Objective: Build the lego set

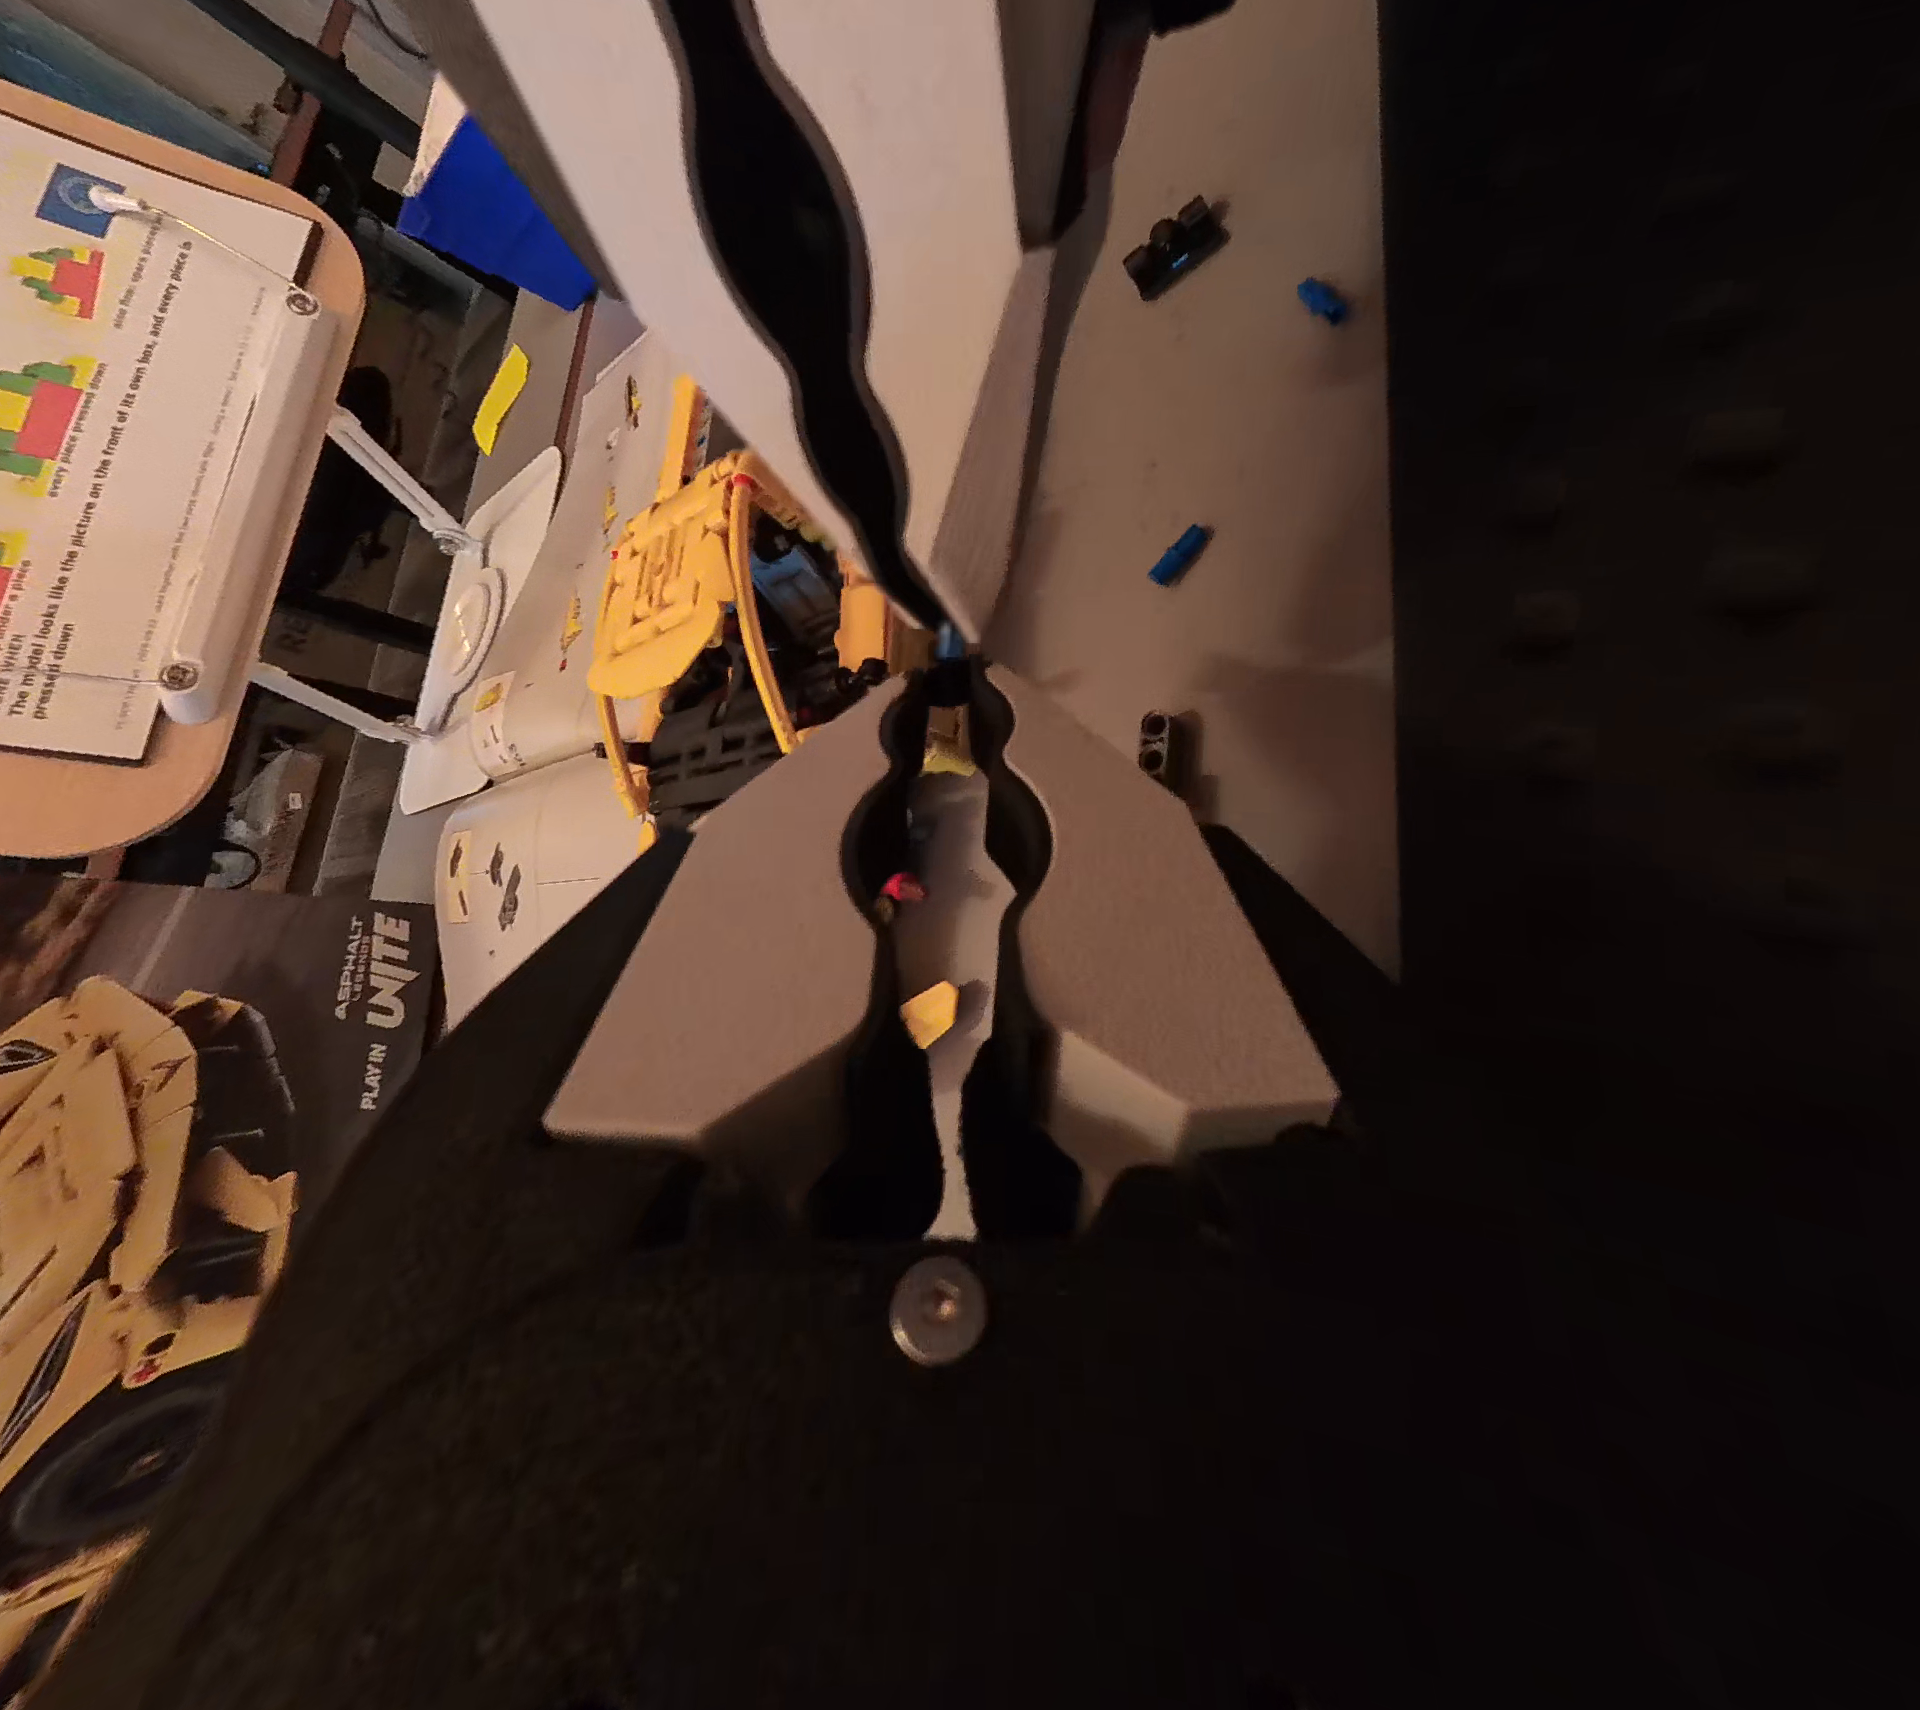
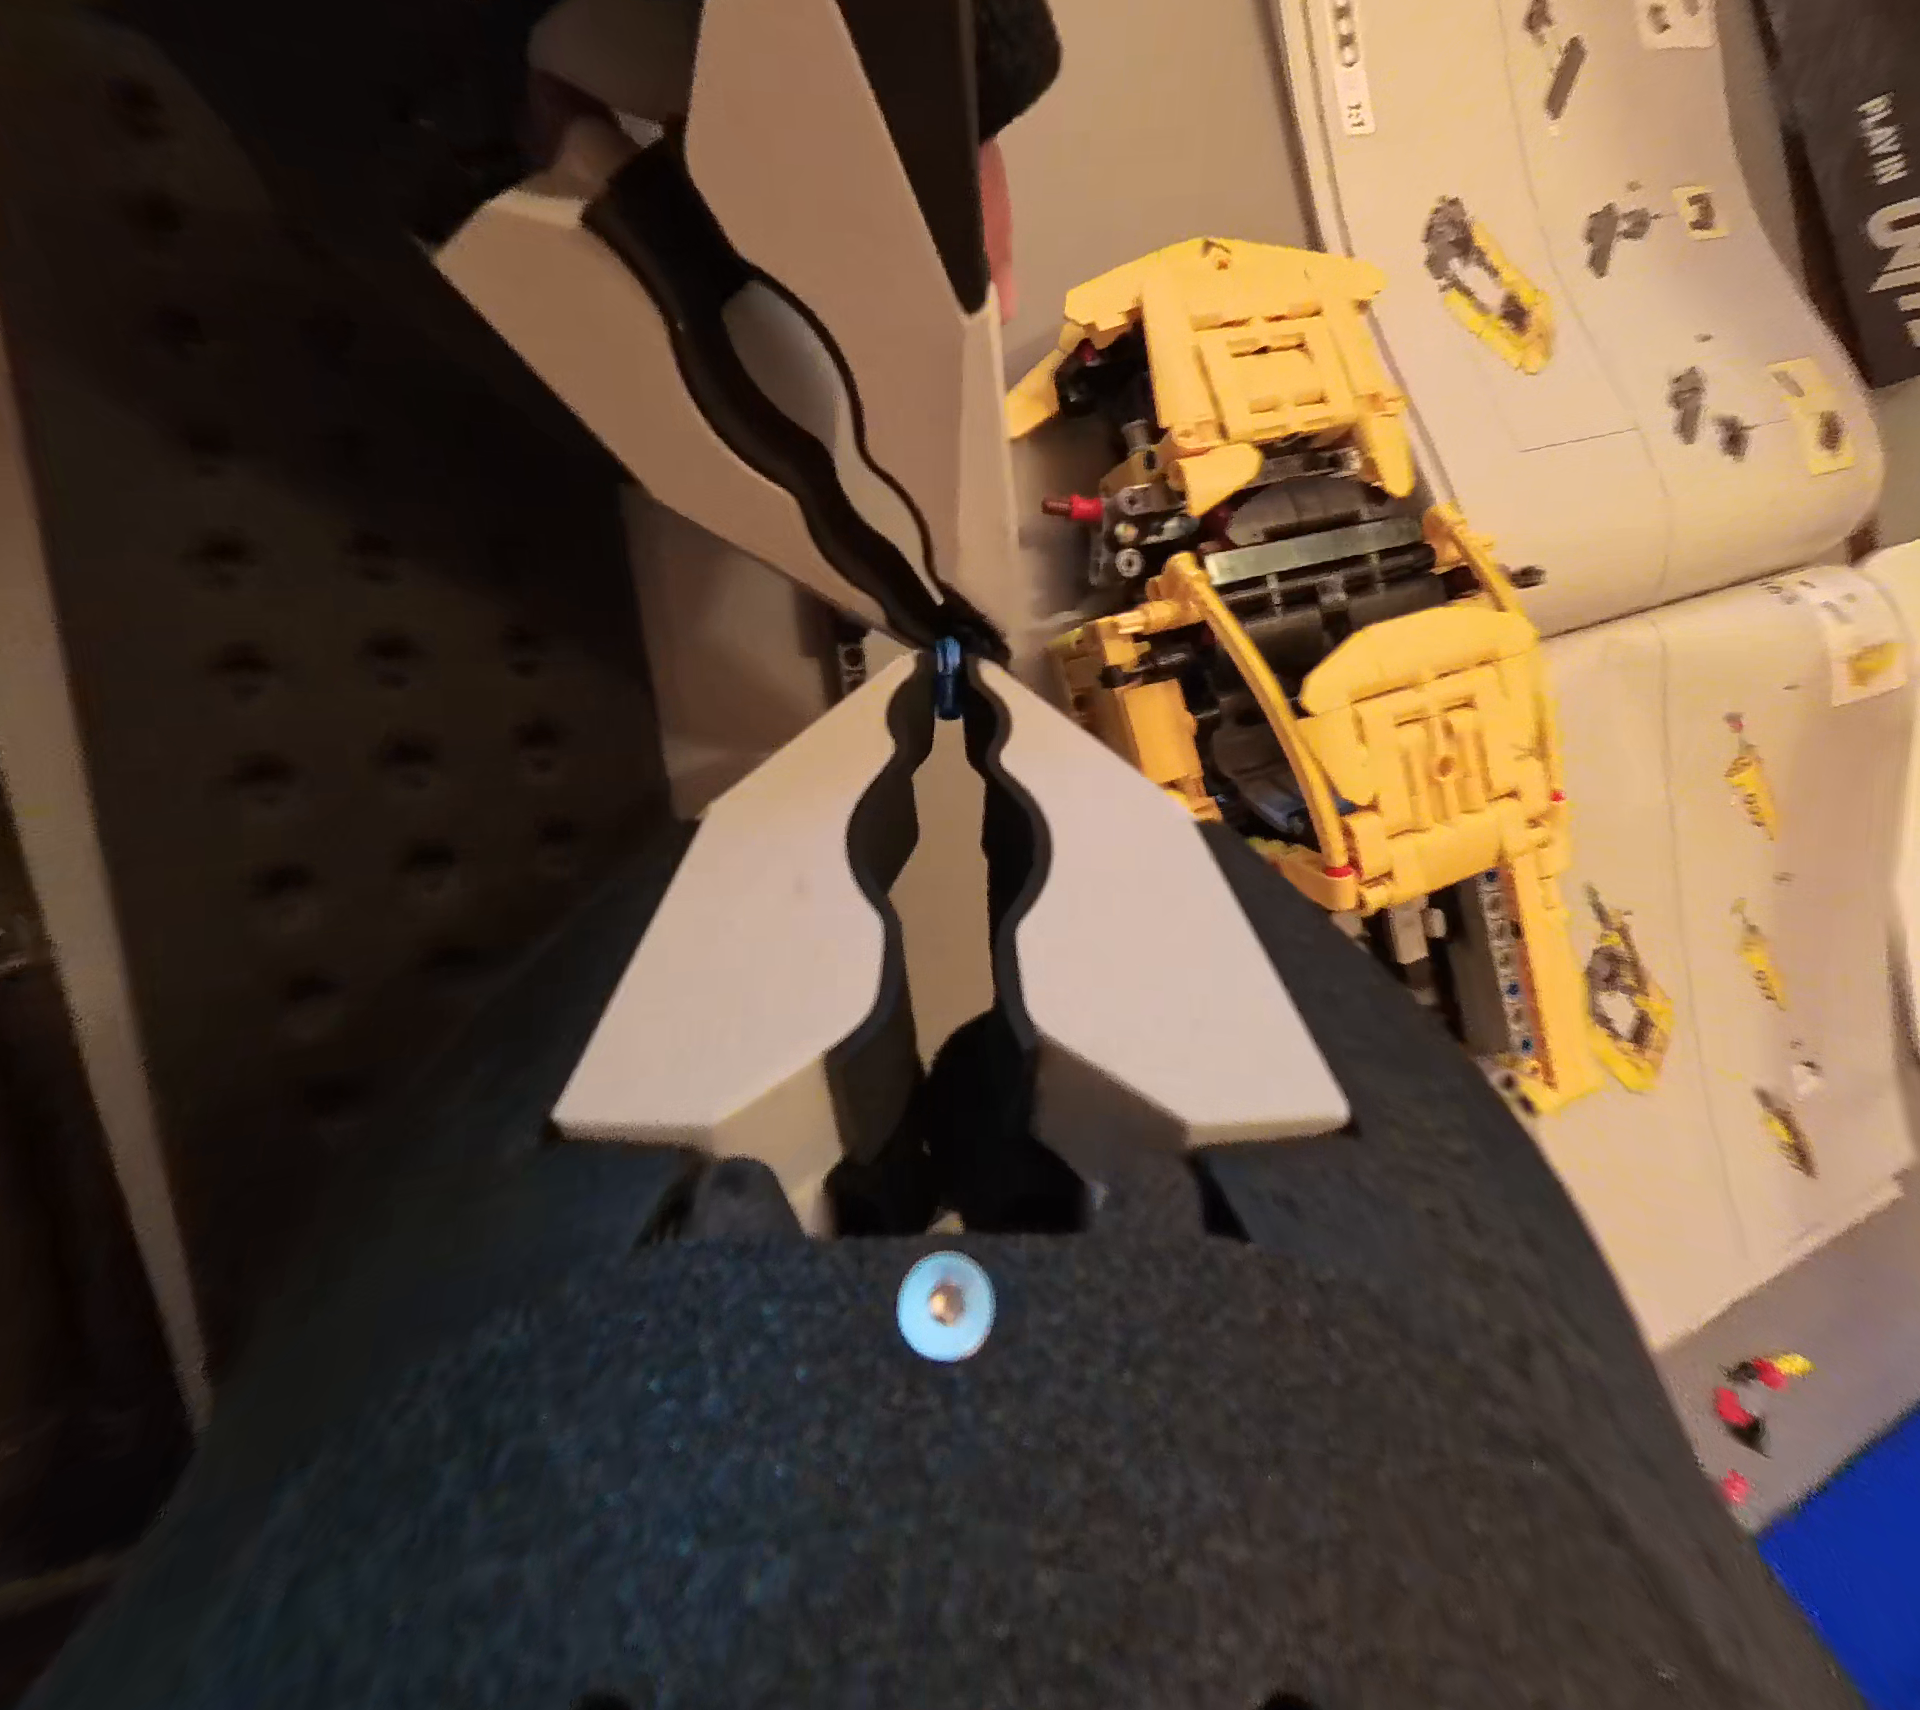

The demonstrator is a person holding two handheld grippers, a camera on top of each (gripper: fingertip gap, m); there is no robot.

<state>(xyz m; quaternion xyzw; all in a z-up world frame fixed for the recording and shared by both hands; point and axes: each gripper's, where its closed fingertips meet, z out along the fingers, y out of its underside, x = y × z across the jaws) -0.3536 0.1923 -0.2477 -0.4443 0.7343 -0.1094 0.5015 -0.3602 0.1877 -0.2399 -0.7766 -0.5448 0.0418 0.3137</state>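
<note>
Your half-built yellow car [image 2: 1340, 652] lies on its side on the grey surface [image 2: 1132, 102], partly over the open instruction booklet [image 2: 1507, 133], its long axis running up and down the right wrist view, just to the right of both claws. In front of it, your two claws meet tip to tip over one small blue pin [image 2: 948, 673]. The right claw [image 2: 951, 694] comes from below and is pressed together on the pin's lower end; the left claw [image 2: 951, 611] comes down from the upper left and looks closed on its upper end, though the contact is too small to be sure. The pin's long axis runs along the line between the two tips, nearly upright in this view.

From the left wrist view, the left claw [image 1: 940, 684] has its tips closed at that pin [image 1: 948, 644], with the car [image 1: 717, 621] just beyond and to the left. Two spare blue pins [image 1: 1179, 556] and small black pieces [image 1: 1174, 247] lie well apart on the surface [image 1: 1247, 434] to the right. Judging by this, either claw is equally near; the pin must travel sideways toward the car.
</note>
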